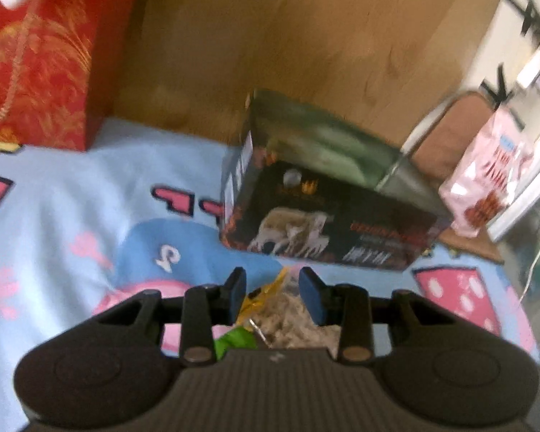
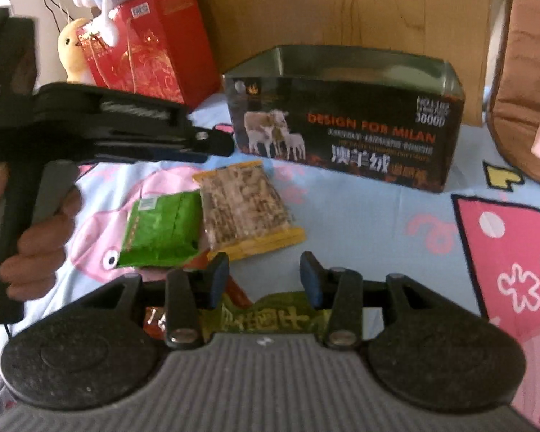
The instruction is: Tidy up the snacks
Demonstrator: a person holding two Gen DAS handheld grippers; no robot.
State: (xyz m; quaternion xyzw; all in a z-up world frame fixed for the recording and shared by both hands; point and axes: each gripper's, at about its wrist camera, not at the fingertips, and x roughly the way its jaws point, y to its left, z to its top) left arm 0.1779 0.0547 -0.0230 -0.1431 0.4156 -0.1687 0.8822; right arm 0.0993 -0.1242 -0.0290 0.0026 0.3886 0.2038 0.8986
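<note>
At the bottom of the right wrist view, the right tool (image 2: 264,279) gapes moderately over a green-labelled packet (image 2: 270,318), nothing gripped. Mid-frame lie a green packet (image 2: 162,230) and an oat bar packet (image 2: 246,205) on the bedsheet (image 2: 360,216); picking seems next. Beyond stands the open tin box (image 2: 345,126). Only this view shows the left tool (image 2: 216,144); the left wrist view shows its narrow, empty jaws over the oat bar packet.

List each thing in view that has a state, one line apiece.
Black tin: upright on the bedsheet, lid off, nothing visible inside.
Yellow snack pack: sealed, flat on the sheet.
Green snack pack: sealed, flat beside the yellow one, touching it.
Red gift bag: upright, behind the tin.
Left gripper: jaws apart, holding nothing.
Right gripper: jaws apart, holding nothing.
</note>
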